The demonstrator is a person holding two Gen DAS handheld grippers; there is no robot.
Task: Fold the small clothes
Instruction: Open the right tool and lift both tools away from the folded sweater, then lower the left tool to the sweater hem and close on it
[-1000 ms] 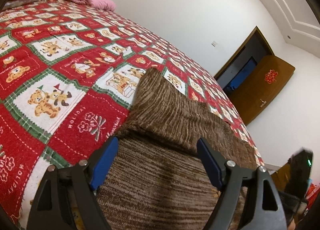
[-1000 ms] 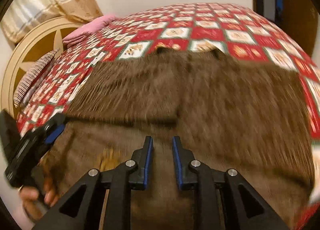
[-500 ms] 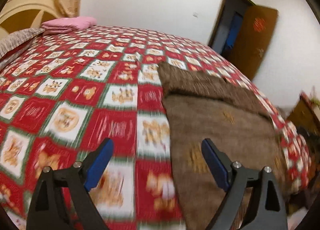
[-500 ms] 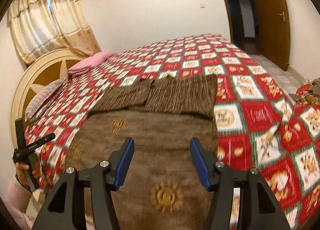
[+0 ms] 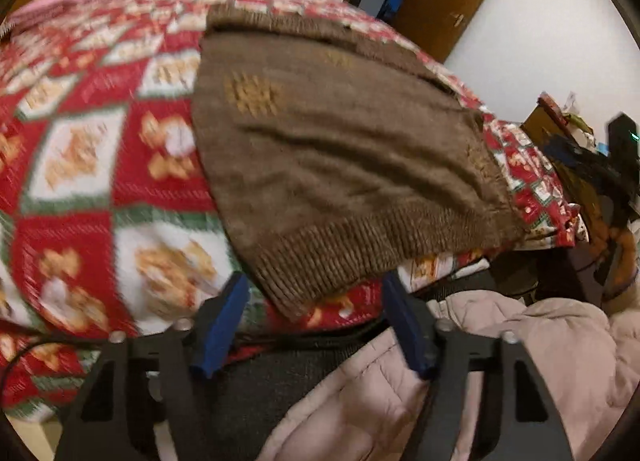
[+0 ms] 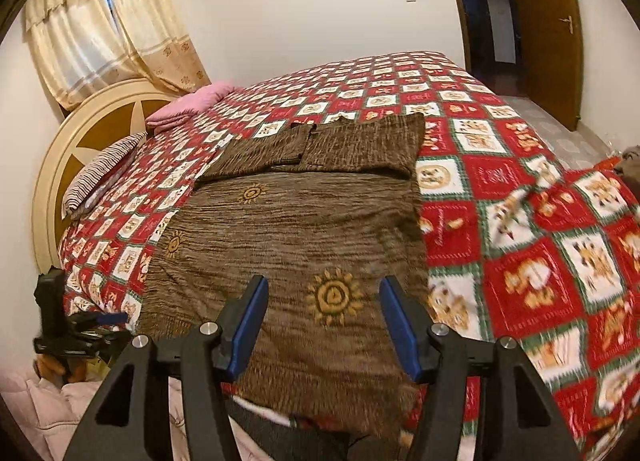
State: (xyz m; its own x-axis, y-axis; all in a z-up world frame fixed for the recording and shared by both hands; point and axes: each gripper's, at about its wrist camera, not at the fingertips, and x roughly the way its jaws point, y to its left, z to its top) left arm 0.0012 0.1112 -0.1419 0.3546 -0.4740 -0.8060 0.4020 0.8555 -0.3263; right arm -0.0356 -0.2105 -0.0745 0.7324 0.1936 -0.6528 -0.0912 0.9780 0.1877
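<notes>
Both jaws spread, empty | brown sweater [image 6: 296, 237] hem overhangs bed edge | quilt [image 6: 532, 261] bare rightward

Home bedroom — quilted bed [image 6: 520, 189], headboard [image 6: 72, 165]; curtains [image 6: 108, 29], door [image 6: 548, 29]

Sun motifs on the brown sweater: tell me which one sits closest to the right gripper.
The largest sun motif, between the open right gripper's fingers near the sweater's hem; the other two are smaller, farther up and left.
</notes>
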